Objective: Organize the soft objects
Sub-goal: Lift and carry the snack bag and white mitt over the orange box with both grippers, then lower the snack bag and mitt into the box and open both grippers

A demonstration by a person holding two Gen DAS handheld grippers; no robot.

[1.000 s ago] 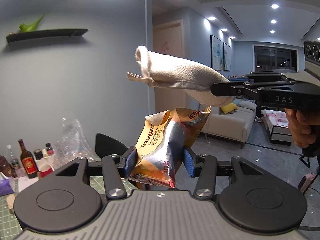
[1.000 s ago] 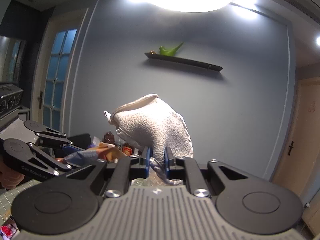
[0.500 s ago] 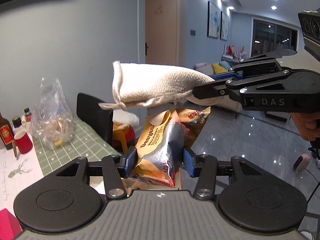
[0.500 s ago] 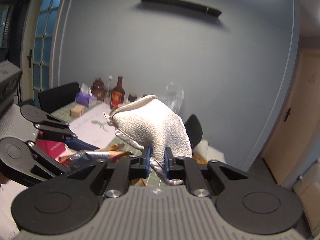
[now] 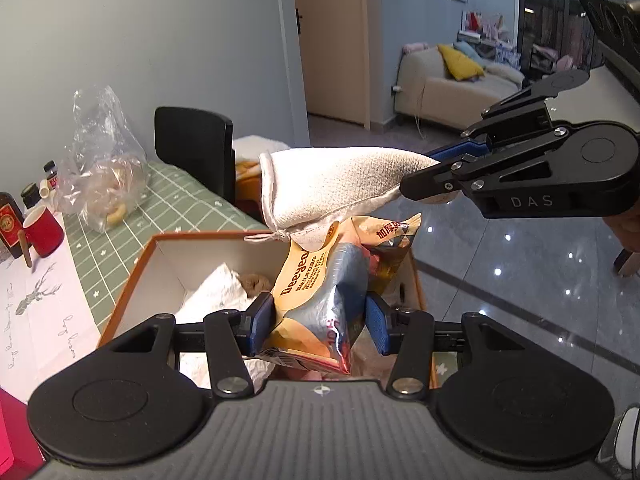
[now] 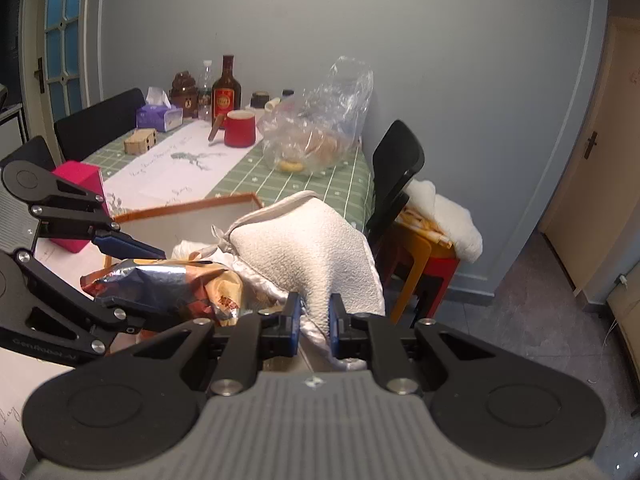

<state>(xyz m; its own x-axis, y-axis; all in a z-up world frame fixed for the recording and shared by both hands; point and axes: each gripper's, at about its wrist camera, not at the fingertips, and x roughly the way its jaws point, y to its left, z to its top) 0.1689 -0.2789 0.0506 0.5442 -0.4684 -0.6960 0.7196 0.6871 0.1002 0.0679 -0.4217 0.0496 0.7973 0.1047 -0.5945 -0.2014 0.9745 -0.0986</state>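
Note:
My left gripper (image 5: 320,326) is shut on a crinkled orange and silver snack bag (image 5: 320,296), held over the open orange box (image 5: 136,268). My right gripper (image 6: 314,322) is shut on a folded white towel (image 6: 312,248), which hangs just above the bag and the box's far end. In the left wrist view the towel (image 5: 332,188) sticks out leftward from the right gripper (image 5: 432,180). The bag (image 6: 168,284) and the left gripper (image 6: 132,264) show at left in the right wrist view. White cloth (image 5: 216,292) and a brown soft item (image 5: 254,282) lie inside the box.
The box sits at the corner of a green checked table (image 6: 256,176). On the table are a red mug (image 5: 42,232), bottles (image 6: 226,92), a clear plastic bag of bread (image 6: 316,128), a pink box (image 6: 82,184) and a tissue pack (image 6: 158,116). A black chair (image 6: 394,184) stands behind.
Both grippers have tilted and come down from pointing at the wall to over the box, each still holding its item. The box and the table are now in view.

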